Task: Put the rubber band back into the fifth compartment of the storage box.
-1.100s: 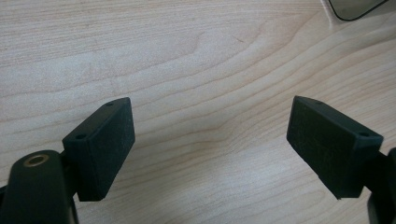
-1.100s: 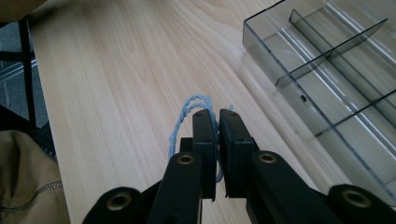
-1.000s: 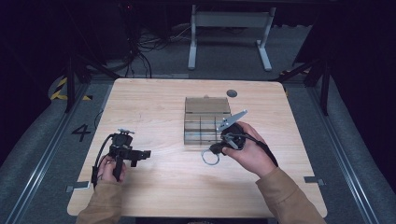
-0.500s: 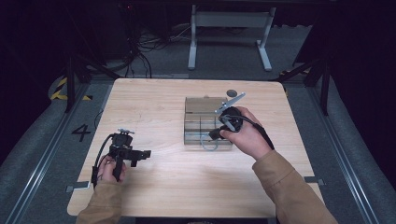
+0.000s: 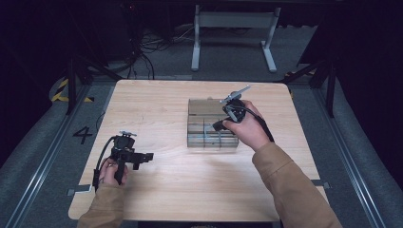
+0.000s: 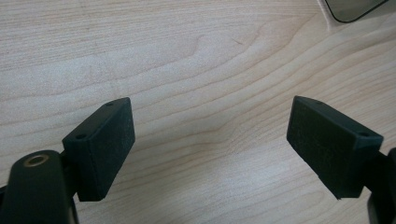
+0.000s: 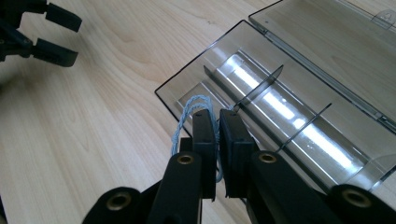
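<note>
A clear plastic box [image 5: 197, 107] with dividers lies open at the table's middle, its lid [image 7: 327, 32] folded back. My right gripper [image 5: 217, 126] hovers over the box's near-left compartments, shut on a loop of light blue twisted cord [image 7: 187, 114]. The cord curls out above the closed jaws [image 7: 215, 116] and hangs over the box's corner [image 7: 187, 93]. My left gripper [image 5: 144, 156] rests low on the wood at the front left, held in a hand, open with bare table between its pads [image 6: 100, 144]. It also appears far off as the left gripper [image 7: 56, 32] beyond the right jaws.
The wooden table [image 5: 190, 190] has open surface between the two grippers and in front of the box. A corner of the clear box [image 6: 355, 7] peeks in at the top right of the left gripper view. A metal stand [image 5: 233, 42] sits on the floor behind.
My right gripper has carried the blue cord away from the table in front of the box to above its near compartments. The left gripper has stayed put.
</note>
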